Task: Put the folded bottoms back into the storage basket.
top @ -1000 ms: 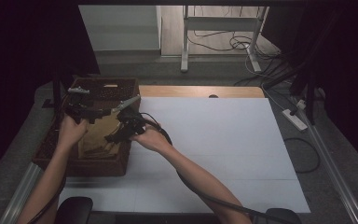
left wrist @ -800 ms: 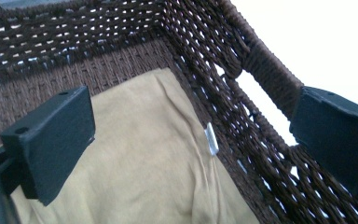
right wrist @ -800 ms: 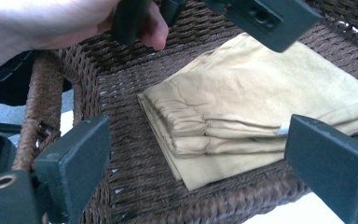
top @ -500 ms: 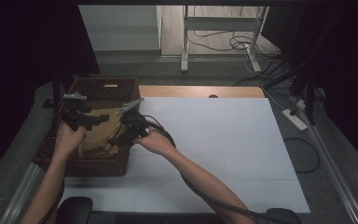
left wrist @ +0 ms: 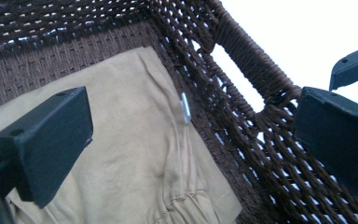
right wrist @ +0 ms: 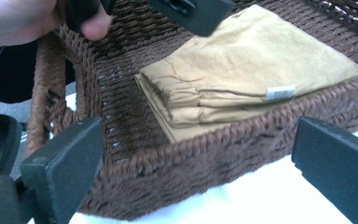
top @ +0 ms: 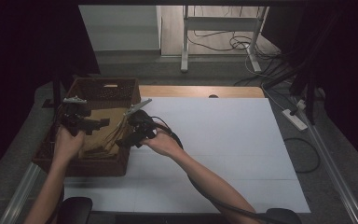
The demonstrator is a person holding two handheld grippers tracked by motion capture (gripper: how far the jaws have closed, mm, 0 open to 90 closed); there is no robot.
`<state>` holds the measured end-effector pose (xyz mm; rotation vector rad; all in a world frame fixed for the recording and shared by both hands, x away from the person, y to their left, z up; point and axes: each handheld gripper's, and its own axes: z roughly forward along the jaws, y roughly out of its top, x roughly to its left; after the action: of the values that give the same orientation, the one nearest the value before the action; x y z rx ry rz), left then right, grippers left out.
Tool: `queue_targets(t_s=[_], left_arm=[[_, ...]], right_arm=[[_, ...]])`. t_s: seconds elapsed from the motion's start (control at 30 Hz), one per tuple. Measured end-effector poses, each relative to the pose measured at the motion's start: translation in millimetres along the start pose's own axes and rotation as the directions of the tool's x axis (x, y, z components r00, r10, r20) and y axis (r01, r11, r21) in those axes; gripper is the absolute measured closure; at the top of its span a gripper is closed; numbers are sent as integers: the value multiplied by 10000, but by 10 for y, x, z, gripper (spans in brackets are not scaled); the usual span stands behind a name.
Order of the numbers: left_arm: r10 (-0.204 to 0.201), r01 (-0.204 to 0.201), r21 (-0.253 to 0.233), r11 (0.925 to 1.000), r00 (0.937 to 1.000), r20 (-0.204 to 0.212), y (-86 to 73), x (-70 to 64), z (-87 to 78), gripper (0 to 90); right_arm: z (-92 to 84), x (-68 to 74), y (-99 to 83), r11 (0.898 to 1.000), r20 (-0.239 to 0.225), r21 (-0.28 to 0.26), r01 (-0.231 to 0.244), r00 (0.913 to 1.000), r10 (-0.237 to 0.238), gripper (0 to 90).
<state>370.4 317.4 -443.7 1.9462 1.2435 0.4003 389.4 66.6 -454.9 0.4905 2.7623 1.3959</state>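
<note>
A dark brown wicker basket (top: 103,89) stands at the bench's left edge. Inside lies a folded tan garment (right wrist: 242,70), flat on the basket floor, its small white tag (right wrist: 280,92) facing the near wall.

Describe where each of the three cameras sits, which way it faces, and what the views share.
High view: above the person's side, looking forward and down on the table; forearms, left gripper and right gripper at the basket.
Left gripper view: rides the left gripper, looking into the basket at the cloth; jaws apart.
Right gripper view: rides the right gripper, facing the basket wall; jaws apart, a hand beyond.
Shared: basket and cloth.
</note>
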Motion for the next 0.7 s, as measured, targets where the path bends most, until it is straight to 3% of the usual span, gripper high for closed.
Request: queue_targets(t_s=[0.47, 0.7], left_arm=[[181, -188, 326, 9993, 9995, 242, -57, -215, -78, 0], [168, -174, 178, 9997, 9993, 326, -127, -307, -168, 0]], right_arm=[[-249, -23, -163, 10000, 128, 16, -68, 9999, 68, 31], [-358, -13, -265, 9992, 418, 407, -26, 9991, 9, 32]])
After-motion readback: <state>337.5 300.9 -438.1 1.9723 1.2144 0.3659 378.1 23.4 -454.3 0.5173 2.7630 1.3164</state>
